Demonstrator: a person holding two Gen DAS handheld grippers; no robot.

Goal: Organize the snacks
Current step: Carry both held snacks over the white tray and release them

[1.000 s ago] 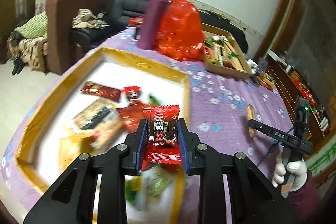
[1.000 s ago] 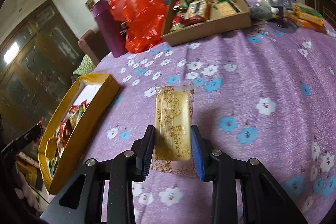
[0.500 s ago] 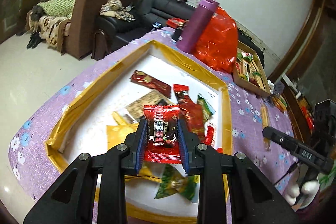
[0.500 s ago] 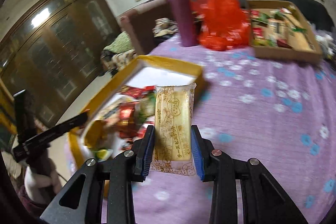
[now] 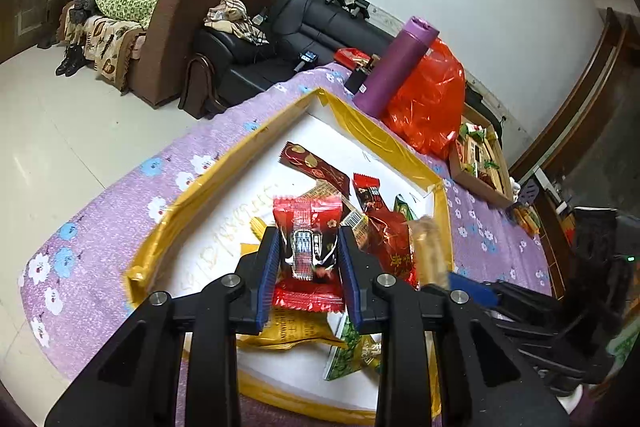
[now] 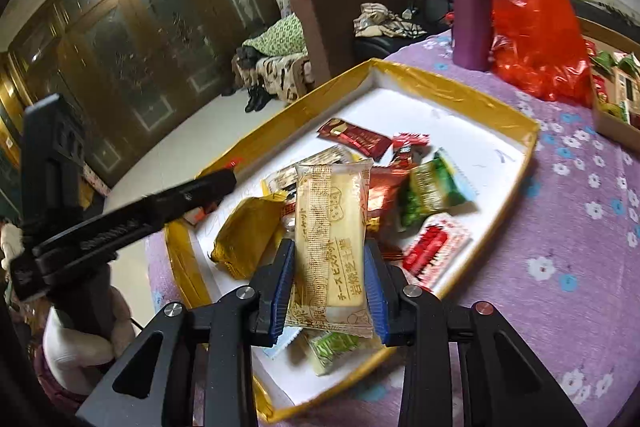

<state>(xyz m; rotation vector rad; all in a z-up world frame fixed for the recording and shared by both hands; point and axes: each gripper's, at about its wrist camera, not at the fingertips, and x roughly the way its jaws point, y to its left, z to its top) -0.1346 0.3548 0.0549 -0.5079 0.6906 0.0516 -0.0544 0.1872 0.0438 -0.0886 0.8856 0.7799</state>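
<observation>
While both hover over the yellow-rimmed tray (image 6: 460,95), left gripper (image 5: 307,269) fingers clamp a red candy packet (image 5: 308,227); right gripper (image 6: 330,281) fingers clamp a pale biscuit packet (image 6: 330,227).

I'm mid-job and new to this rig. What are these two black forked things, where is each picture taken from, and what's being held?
No robot arm here: a person holds handheld tongs in each hand, with a camera looking along each pair. In the left view, the left tongs pinch a red candy. In the right view, the right tongs pinch a yellow biscuit. Both hover over a yellow-rimmed tray of mixed snacks on a purple cloth. Behind stand a purple bottle, a red bag and a cardboard box.
</observation>
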